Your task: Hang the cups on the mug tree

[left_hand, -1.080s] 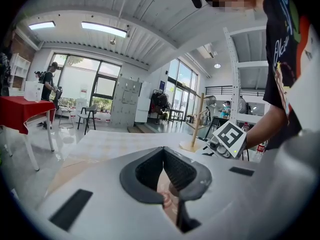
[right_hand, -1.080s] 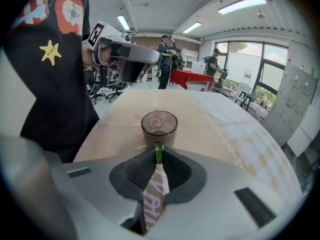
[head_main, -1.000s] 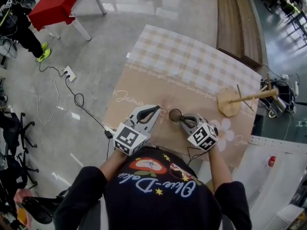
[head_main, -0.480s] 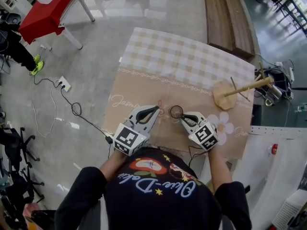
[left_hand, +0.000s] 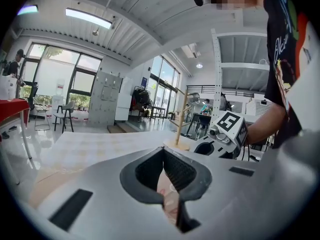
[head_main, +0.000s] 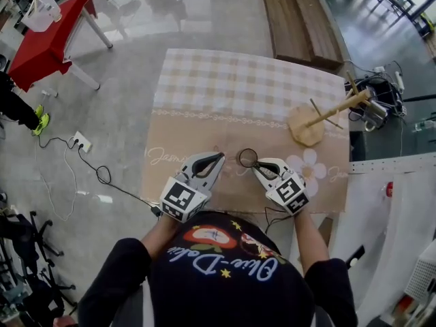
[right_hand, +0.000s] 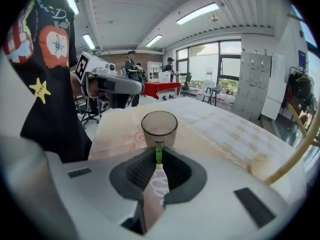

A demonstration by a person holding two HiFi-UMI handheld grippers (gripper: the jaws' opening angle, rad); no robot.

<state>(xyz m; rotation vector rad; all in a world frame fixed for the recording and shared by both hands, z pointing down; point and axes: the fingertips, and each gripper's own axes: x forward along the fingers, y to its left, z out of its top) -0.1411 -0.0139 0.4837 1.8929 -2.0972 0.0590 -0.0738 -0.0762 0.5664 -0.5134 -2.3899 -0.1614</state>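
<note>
Smoky glass cup [right_hand: 159, 128] sits at the table's [head_main: 238, 94] near side, its green handle [right_hand: 158, 152] pinched in the right gripper [right_hand: 157, 160]. The left gripper [left_hand: 162, 170] is pressed together on nothing. The pickup looks secured. Next comes the carry to the wooden mug tree [head_main: 320, 114], well apart at far right, then threading the handle over a peg.

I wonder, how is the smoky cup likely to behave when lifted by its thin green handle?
The cup looks see-through and thin-walled, so probably light, possibly fragile. The right gripper pinches only its narrow handle, so it may swing or slip.
</note>
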